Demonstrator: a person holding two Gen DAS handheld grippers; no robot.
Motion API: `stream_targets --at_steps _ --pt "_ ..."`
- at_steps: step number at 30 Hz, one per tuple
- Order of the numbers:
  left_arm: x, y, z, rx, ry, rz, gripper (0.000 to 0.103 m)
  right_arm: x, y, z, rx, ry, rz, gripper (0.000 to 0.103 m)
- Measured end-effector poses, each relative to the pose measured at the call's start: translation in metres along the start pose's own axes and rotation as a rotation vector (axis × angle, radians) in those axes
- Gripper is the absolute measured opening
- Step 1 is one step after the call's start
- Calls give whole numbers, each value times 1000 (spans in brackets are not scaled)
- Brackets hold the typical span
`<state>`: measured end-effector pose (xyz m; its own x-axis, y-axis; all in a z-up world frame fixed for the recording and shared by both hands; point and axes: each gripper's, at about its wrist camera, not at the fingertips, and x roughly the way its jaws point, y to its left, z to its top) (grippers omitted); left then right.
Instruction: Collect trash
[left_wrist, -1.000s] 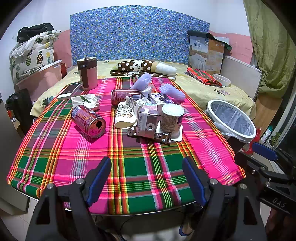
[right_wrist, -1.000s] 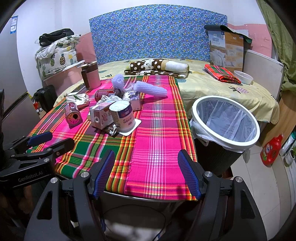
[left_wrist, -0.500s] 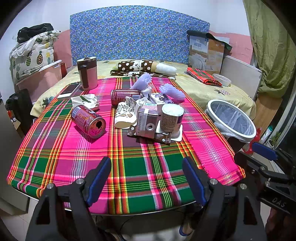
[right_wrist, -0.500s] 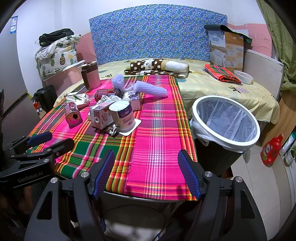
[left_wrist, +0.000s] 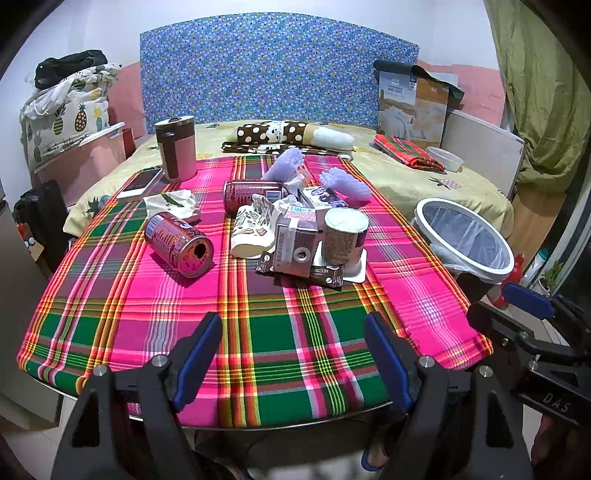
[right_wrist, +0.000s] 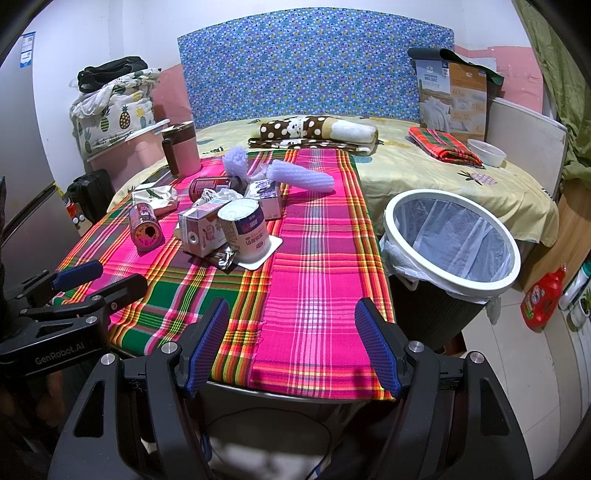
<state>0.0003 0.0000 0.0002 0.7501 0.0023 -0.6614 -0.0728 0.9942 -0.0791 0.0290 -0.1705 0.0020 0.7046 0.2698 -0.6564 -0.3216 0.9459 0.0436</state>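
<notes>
Trash lies in a heap on the plaid tablecloth (left_wrist: 258, 332): a red can (left_wrist: 179, 243) on its side, a second can (left_wrist: 253, 194), a crushed paper cup (left_wrist: 253, 230), a small milk carton (left_wrist: 295, 240), a yogurt cup (left_wrist: 343, 236), a brown wrapper (left_wrist: 317, 275), purple foam nets (left_wrist: 343, 182). The white-rimmed bin (right_wrist: 450, 240) with a liner stands right of the table. My left gripper (left_wrist: 293, 356) is open and empty at the table's near edge. My right gripper (right_wrist: 291, 345) is open and empty, near the front right corner.
A pink tumbler (left_wrist: 176, 147), a phone (left_wrist: 140, 184) and a crumpled napkin (left_wrist: 171, 203) sit at the table's far left. A bed with rolled blanket (right_wrist: 317, 129) lies behind. A red detergent bottle (right_wrist: 543, 299) stands on the floor right of the bin.
</notes>
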Motion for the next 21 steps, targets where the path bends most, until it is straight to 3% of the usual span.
stream_targets --at_steps 13,21 --pt "4 5 1 2 0 -2 80 6 1 -1 -2 8 13 72" --pt "20 19 6 -20 11 25 80 17 4 6 -11 5 71 72"
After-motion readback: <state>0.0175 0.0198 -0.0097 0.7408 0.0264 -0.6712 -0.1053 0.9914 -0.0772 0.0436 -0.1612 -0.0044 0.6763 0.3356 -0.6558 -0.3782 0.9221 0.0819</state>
